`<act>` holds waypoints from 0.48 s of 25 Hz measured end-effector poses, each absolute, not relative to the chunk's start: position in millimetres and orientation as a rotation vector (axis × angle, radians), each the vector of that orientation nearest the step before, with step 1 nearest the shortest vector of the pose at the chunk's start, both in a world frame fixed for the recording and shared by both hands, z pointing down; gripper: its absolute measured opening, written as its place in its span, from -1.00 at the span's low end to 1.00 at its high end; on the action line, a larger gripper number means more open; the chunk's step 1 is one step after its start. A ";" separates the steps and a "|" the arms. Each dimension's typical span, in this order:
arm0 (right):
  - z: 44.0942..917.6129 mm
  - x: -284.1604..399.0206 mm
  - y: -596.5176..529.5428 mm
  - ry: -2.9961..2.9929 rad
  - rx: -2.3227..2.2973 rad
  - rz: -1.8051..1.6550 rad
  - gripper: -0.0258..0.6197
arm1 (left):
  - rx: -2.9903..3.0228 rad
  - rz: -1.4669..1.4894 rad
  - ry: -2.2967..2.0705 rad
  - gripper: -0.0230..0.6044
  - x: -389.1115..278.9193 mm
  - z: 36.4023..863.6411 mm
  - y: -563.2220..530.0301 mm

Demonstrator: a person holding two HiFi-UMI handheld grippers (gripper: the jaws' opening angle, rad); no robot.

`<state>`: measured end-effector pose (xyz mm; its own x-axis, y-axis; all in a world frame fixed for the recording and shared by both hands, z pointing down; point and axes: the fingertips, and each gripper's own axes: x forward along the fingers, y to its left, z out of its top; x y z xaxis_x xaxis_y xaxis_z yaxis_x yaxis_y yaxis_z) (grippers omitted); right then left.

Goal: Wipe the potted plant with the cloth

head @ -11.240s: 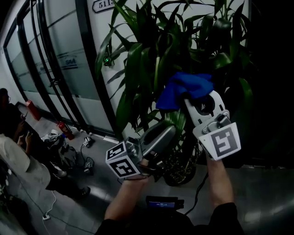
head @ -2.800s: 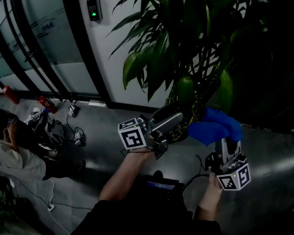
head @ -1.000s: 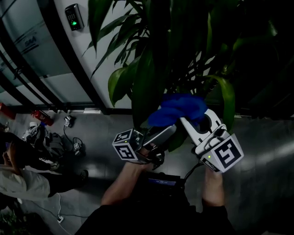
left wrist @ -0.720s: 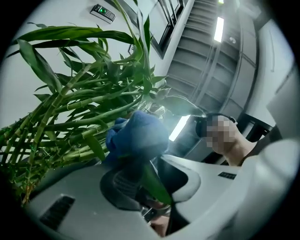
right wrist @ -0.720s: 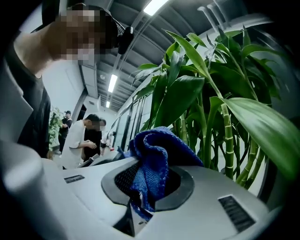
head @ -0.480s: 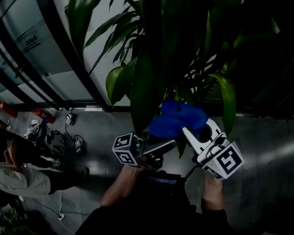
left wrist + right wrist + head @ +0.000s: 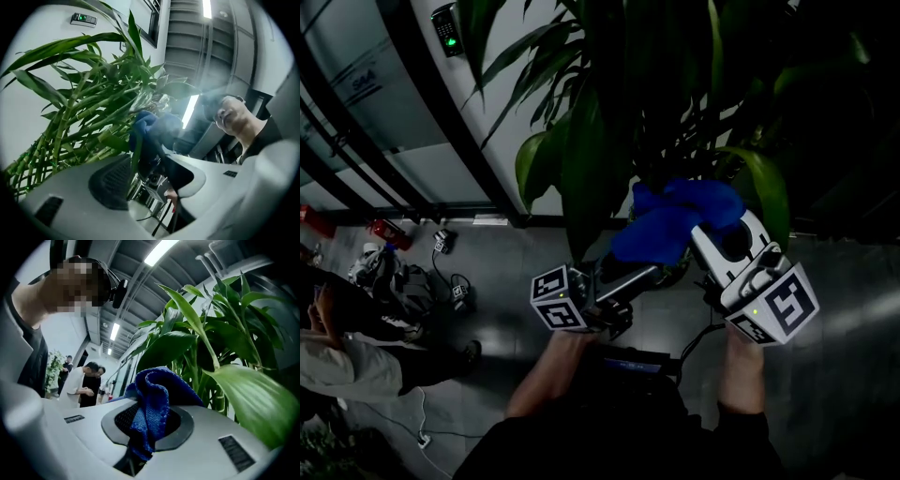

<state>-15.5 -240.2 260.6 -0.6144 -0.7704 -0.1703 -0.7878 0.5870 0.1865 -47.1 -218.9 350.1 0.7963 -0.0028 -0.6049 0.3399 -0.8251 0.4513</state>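
Blue cloth (image 7: 675, 220) clamped in right claw (image 7: 709, 232), bunched against potted plant (image 7: 595, 122) lower leaves. Left claw (image 7: 649, 274) has just been opening: half apart, leaf (image 7: 137, 150) loose between. Suggest supporting leaf beneath, wiping gently tipward.

Left claw (image 7: 649, 274) has just opened around leaf (image 7: 135, 151).

potted plant (image 7: 602, 112) crown cut by top edge, its pot mostly hidden behind the cloth (image 7: 675, 221), person (image 7: 337, 367) left of plant cropped
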 end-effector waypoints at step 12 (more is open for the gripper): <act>208.5 -19.1 -264.2 2.643 -1.374 0.534 -0.69 | 2.464 -0.816 0.191 0.09 -40.2 335.7 -222.8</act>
